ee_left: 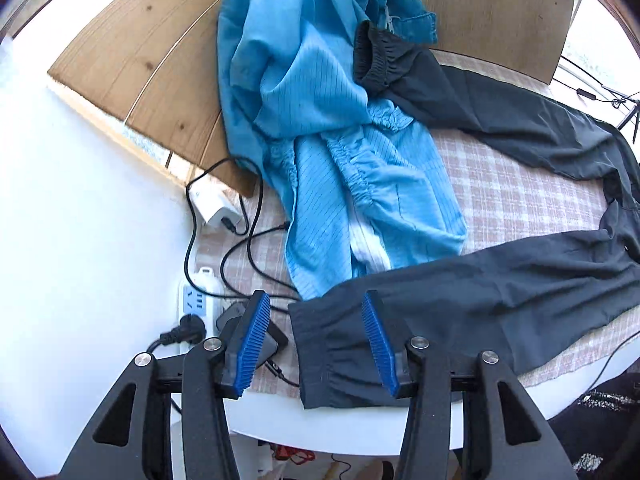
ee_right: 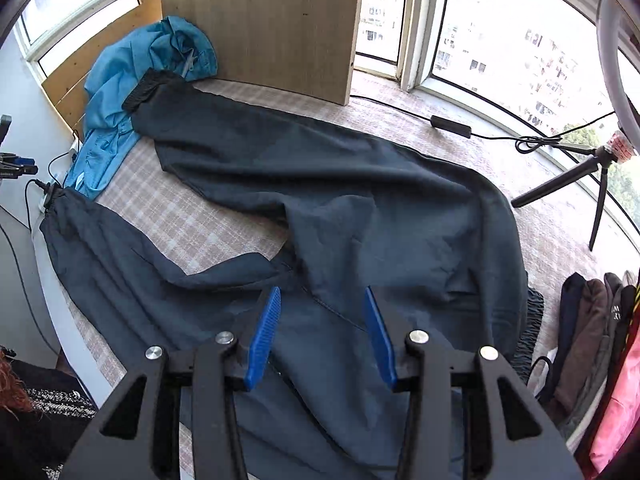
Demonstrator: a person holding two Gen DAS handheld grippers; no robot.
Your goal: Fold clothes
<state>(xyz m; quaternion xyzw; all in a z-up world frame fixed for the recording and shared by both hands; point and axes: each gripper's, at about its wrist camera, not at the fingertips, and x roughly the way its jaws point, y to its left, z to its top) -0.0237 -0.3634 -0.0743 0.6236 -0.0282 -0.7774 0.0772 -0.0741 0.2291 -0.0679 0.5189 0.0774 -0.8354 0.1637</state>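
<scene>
Left hand-held gripper [ee_left: 316, 340], jaws apart and empty, straddles the near cuff of the dark trousers [ee_left: 500, 280], whose leg runs rightward; the right hand-held gripper [ee_right: 322, 336] hovers open above their seat.

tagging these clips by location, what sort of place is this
Probably a home, a high-rise flat's bay-window nook: curved windows overlooking apartment blocks, a checked cloth surface with dark trousers spread for folding, and clothes piled nearby.

The right gripper [ee_right: 320, 334] hangs with jaws spread over the waist area of dark trousers [ee_right: 360, 208], whose legs stretch away ahead-left.
</scene>
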